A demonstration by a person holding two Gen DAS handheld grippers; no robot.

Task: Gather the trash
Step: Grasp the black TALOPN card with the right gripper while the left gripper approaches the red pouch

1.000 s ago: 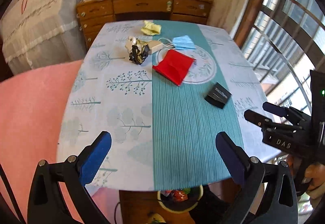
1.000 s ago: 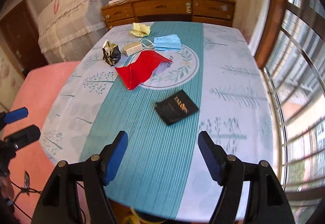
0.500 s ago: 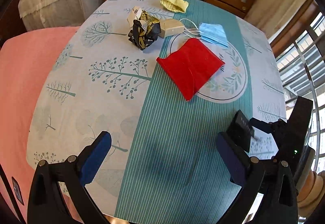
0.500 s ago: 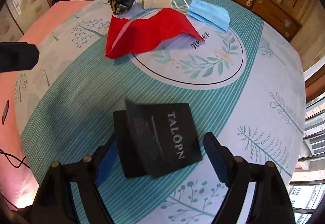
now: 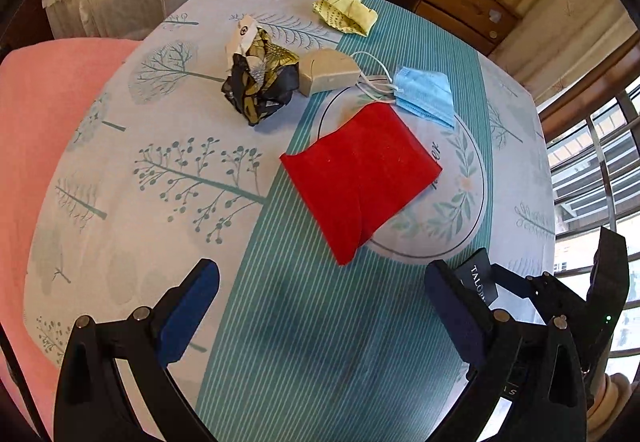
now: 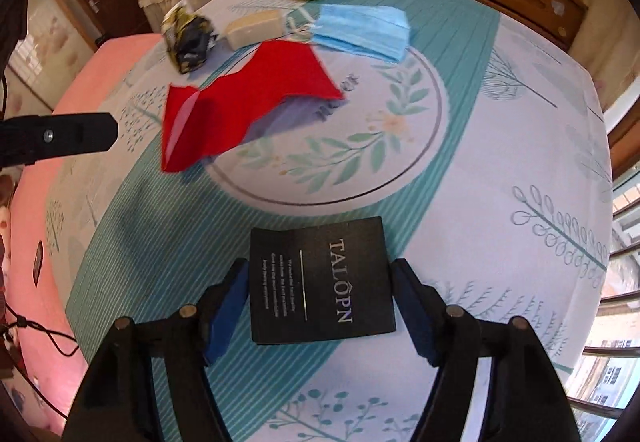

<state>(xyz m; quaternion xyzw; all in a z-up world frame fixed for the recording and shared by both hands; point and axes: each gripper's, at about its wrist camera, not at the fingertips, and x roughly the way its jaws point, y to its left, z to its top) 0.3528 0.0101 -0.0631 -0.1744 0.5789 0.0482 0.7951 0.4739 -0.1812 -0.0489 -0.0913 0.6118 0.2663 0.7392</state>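
- Both grippers now sit lower and closer over the table [image 5: 120,169] than a second ago; the black card [image 6: 320,282], then well ahead of the right gripper [image 6: 320,306], now lies between its blue pads.
- Right gripper: jaws closing, one pad at each side edge of the card; whether the pads already press on it cannot be told, and the card lies flat on the striped runner.
- Left gripper [image 5: 320,310]: jaws wide and empty, above bare striped cloth, with the red cloth [image 5: 360,181] ahead of it.
- Step in hand, as judged: pinching the flat card. A thin card on cloth gives little to bite on, so the pads should meet its two edges squarely and low, letting the card bow slightly before the lift; a skewed closure would likely spin or slide it.
- Remaining trash: crumpled dark wrapper [image 5: 260,81], beige packet [image 5: 328,71], blue face mask [image 5: 424,93] and yellow crumpled paper [image 5: 344,11], all at the far side, near one another.
- Edges and room: the card lies near the table's near edge and not far from its window-side edge, so a slip could carry it off. Open cloth surrounds the card; the left gripper's finger [image 6: 60,135] stands well apart on the left, leaving room for a straight lift.
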